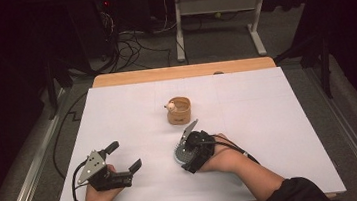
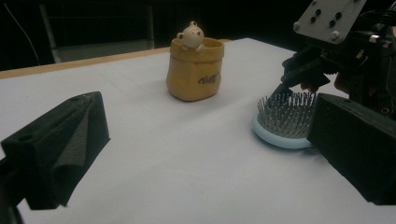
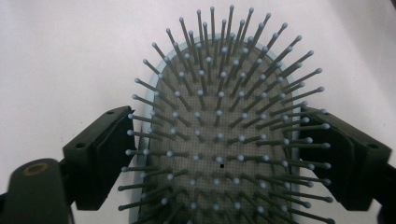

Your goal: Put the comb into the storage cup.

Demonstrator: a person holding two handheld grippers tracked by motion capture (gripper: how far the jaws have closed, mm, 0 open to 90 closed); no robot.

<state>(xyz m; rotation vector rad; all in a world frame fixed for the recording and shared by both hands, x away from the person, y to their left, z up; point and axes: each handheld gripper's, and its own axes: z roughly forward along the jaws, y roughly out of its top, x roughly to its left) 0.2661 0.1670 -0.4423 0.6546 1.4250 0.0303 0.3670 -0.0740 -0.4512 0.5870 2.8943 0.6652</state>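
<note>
Looking down on one table, covered by one white sheet (image 1: 280, 135), with a strip of wooden edge (image 1: 183, 72) showing along the far side.

Counting two hand-held grippers, one in each hand. Noting the left gripper (image 1: 124, 155) resting low over the near-left part of the sheet, gripped by the left hand (image 1: 98, 189); seeing its jaws standing wide apart with nothing between them, well apart from every object.

Noting the right gripper (image 1: 189, 138) near the middle of the sheet, held by the right hand (image 1: 223, 158), pointing down at the brush. Seeing its two jaws straddling the brush head, one on each side, pads sitting right at the rim. Not managing to tell whether the pads are pressing or merely lying alongside, the bristles hiding the contact on one side.

Counting one hairbrush (image 3: 219, 116): pale blue oval head, grey pad, bristles pointing up, lying flat on the sheet under the right gripper, just on the near side of the pot.

Counting one small yellow-brown pot (image 1: 179, 111), standing upright at the centre of the sheet, beyond the brush and apart from it.

Counting one tiny white bear figure (image 1: 170, 106), perching on the pot's rim, on its left side in the high view.
</note>
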